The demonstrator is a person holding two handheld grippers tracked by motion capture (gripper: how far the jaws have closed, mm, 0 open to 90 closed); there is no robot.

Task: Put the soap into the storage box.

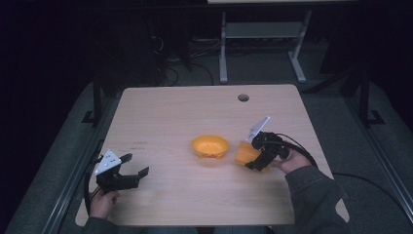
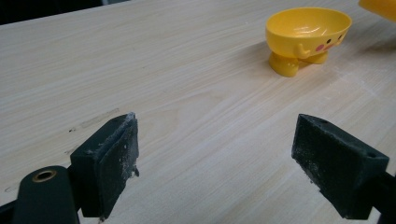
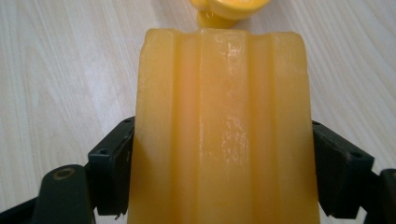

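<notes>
High view: one wooden table (image 1: 160, 112), two grippers, two yellow-orange items, no readable writing anywhere. Yellow bowl (image 1: 210, 146) sat mid-table, upright on its little feet, looked empty. Right gripper (image 1: 257, 155) was clamped on an orange ribbed block (image 1: 243, 152), just right of the bowl, block tilted and close to the table top. Left gripper (image 1: 135, 166) rested near the front-left edge, jaws spread, holding nothing, well apart from the bowl. Left gripper view: both black pads wide apart over bare wood, bowl (image 2: 308, 37) ahead at upper right, inside empty, face marks w/ pink cheeks on its side, no text. Right gripper view: block (image 3: 222, 126) pinched between both jaws, four lengthwise ridges, bowl's base (image 3: 224, 11) just beyond its top.
</notes>
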